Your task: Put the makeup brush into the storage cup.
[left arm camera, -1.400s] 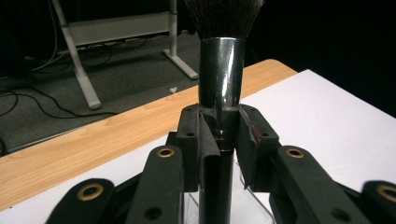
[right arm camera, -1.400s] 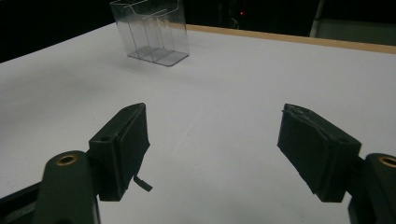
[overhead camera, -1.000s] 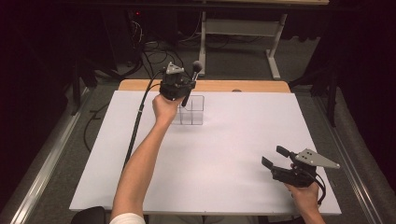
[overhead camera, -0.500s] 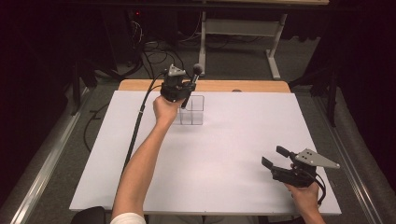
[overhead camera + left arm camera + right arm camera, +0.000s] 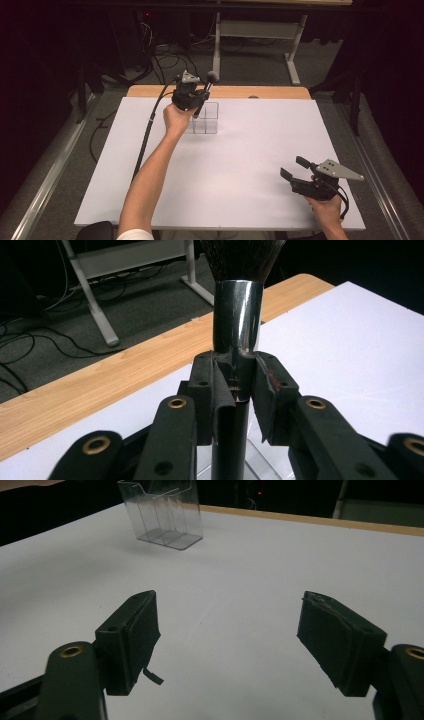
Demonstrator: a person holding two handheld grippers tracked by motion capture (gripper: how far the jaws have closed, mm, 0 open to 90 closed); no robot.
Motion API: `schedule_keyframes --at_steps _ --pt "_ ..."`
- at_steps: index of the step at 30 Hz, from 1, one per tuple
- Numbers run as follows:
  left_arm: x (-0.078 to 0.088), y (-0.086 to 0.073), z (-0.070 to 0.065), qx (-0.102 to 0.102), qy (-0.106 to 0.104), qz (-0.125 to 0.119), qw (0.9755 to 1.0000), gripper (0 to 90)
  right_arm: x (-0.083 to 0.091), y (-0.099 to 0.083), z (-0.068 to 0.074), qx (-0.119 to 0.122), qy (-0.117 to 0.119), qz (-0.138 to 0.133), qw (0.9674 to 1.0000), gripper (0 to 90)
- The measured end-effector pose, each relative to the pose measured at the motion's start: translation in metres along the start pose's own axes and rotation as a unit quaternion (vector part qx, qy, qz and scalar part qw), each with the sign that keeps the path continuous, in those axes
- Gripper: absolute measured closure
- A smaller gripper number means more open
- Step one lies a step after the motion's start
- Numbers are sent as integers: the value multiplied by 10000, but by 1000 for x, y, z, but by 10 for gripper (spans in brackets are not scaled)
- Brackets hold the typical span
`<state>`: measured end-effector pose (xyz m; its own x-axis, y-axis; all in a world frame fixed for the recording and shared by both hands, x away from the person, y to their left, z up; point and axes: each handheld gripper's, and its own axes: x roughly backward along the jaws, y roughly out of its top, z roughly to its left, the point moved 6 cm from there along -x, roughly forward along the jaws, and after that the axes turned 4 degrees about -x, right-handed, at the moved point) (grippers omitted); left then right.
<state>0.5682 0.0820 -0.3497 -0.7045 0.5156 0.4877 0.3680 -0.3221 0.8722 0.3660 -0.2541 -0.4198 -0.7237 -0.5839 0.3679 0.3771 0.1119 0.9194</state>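
Note:
A makeup brush (image 5: 205, 93) with a black handle, a chrome ferrule (image 5: 238, 315) and dark bristles stands nearly upright, bristles up. My left gripper (image 5: 199, 102) is shut on its handle, pads pressed on both sides just under the ferrule (image 5: 235, 385). It hangs over the left part of a clear plastic compartment holder (image 5: 210, 123) at the back middle of the white tabletop. Whether the handle's lower end is inside a compartment I cannot tell. My right gripper (image 5: 294, 167) rests low near the front right, open and empty (image 5: 227, 640), pointing toward the holder (image 5: 162, 515).
The white tabletop (image 5: 250, 150) has a wooden strip (image 5: 280, 92) along its far edge. Beyond it are grey floor, cables (image 5: 165, 50) and a white table frame (image 5: 295, 65). The left gripper's cable (image 5: 147, 135) trails along the forearm.

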Motion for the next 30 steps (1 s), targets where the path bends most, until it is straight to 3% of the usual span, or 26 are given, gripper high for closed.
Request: schedule_keyframes --at_steps 30 --pt "-4 -18 2 33 -4 197 9998 717 -3 0 1 -1 18 41 10000 262"
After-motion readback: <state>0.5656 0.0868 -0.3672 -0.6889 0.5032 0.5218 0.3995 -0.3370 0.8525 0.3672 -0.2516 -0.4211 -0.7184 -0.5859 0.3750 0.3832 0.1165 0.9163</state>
